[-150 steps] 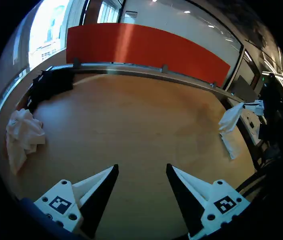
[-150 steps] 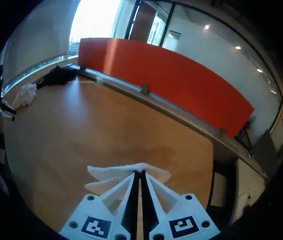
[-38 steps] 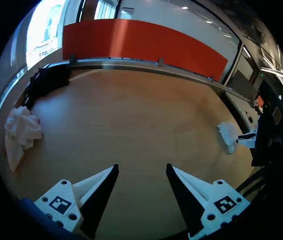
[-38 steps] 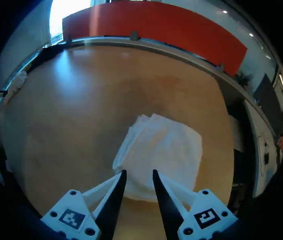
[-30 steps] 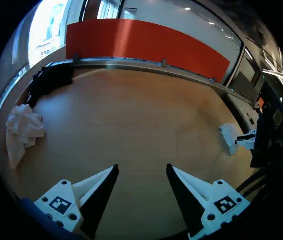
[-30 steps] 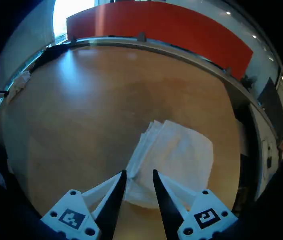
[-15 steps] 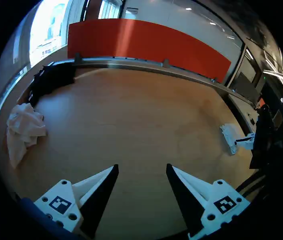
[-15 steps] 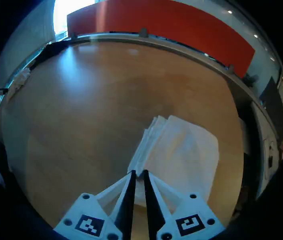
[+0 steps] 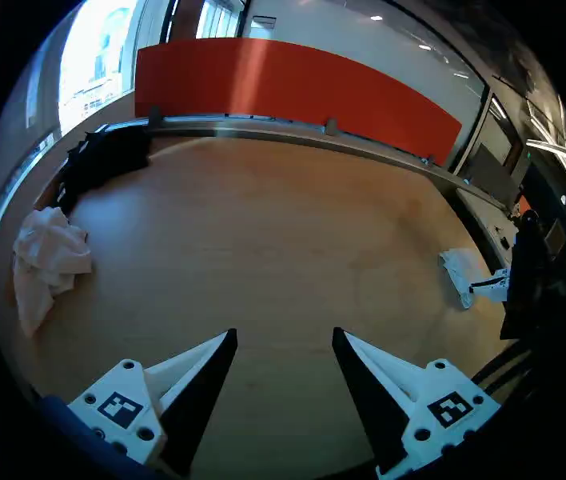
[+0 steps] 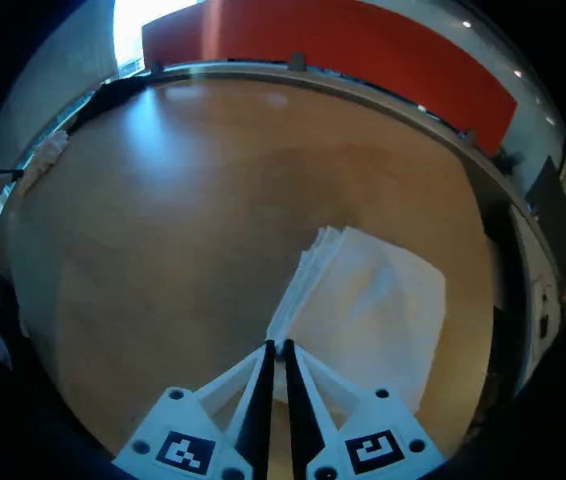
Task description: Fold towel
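Observation:
A folded white towel (image 10: 371,312) lies flat on the wooden table (image 10: 187,208) in the right gripper view. My right gripper (image 10: 277,346) is shut on the towel's near corner, its fingers nearly together. From the left gripper view the same towel (image 9: 459,270) shows small at the far right, with the right gripper (image 9: 492,282) beside it. My left gripper (image 9: 283,340) is open above bare table (image 9: 267,232), nothing between its fingers.
A crumpled white cloth (image 9: 43,260) lies at the table's left edge, with a black bundle (image 9: 103,156) behind it. An orange partition (image 9: 299,84) runs along the table's far side. Office furniture stands past the right edge.
My right gripper has closed on the near corner of the folded towel, which it earlier carried and laid flat. The left gripper has stayed open and almost still.

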